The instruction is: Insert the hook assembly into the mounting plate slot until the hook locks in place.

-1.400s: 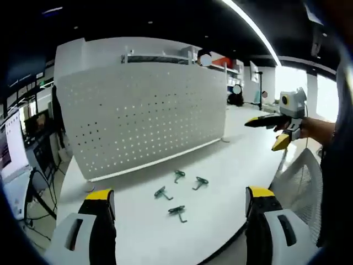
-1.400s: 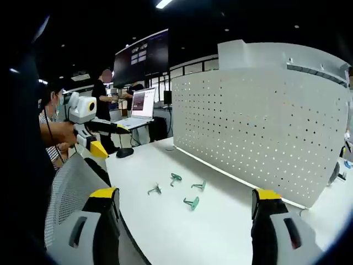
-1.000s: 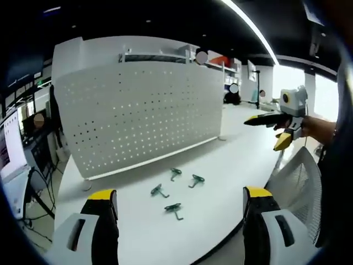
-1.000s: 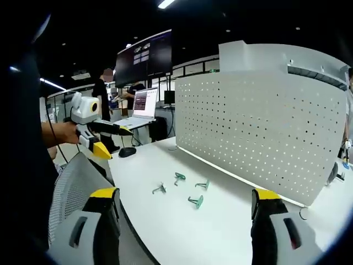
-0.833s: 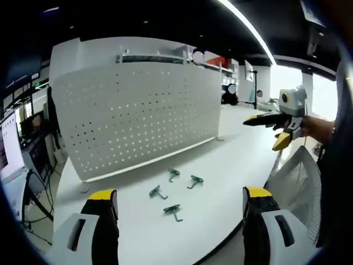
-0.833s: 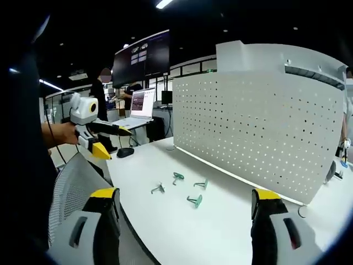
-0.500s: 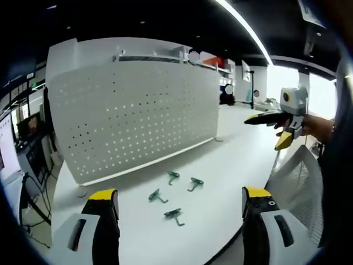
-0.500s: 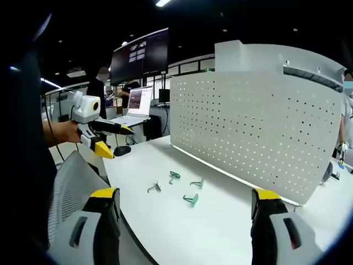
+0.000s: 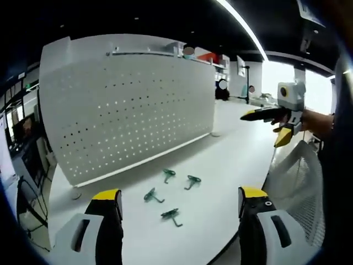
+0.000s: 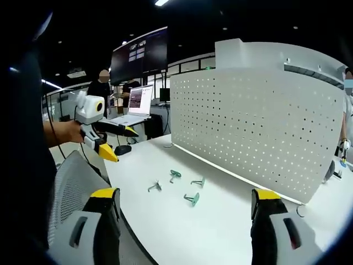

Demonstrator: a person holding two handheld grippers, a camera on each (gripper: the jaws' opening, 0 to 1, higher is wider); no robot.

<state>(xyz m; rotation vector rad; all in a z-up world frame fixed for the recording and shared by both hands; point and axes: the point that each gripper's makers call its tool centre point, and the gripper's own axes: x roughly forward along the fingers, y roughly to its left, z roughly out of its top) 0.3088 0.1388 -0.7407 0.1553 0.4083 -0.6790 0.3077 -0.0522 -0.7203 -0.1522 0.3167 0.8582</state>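
Note:
A white perforated mounting plate stands upright across the table; in the right gripper view the plate spans the right half. Several green hooks lie loose on the table in front of it, among them one, another and a third; the right gripper view shows them too. My left gripper is open and empty, back from the hooks. My right gripper is likewise open and empty. Each gripper appears in the other's view, hand-held over the table's edge: the right gripper, the left gripper.
The white table ends near me, with a grey mesh chair back at its edge. A laptop, a mouse and a wall screen are at the far left, where a person stands.
Both views have drifted slightly, so the cameras moved a little. The hooks and the plate lie as before, and both grippers stay open.

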